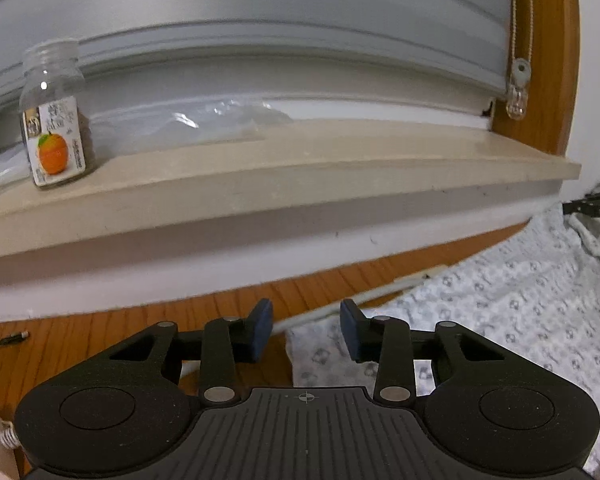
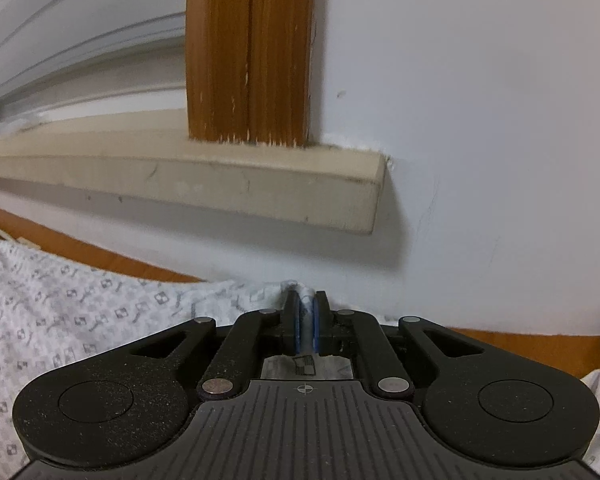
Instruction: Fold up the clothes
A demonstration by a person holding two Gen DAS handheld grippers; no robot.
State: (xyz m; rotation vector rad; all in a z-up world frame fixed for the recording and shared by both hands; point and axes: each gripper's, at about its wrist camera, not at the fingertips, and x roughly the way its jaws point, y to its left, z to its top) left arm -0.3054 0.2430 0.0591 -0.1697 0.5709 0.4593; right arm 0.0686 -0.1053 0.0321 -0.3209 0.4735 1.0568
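Right wrist view: your right gripper (image 2: 306,312) is clamped on a bunched edge of the cloth (image 2: 60,312), a white patterned garment. The pinched fold pokes up between the pads at 12 o'clock, close under the wall. The rest of the cloth trails off toward 9 o'clock over the wooden table (image 2: 520,344).

Left wrist view: your left gripper (image 1: 306,334) stands wide apart, holding nothing. A corner of the cloth lies just below the gap, and the right pad sits above it; contact cannot be told. The cloth spreads toward 3 o'clock, rumpled, not yet a neat stack. A thin white rod (image 1: 360,300) lies along its far edge.

Judgement: one edge is gripped, the other corner is being lined up. The next move calls for you to lower the left pads around that corner and close. Catch cloth only, not the rod.

A jar (image 1: 54,120) stands on the sill (image 1: 340,160), at 10 o'clock.
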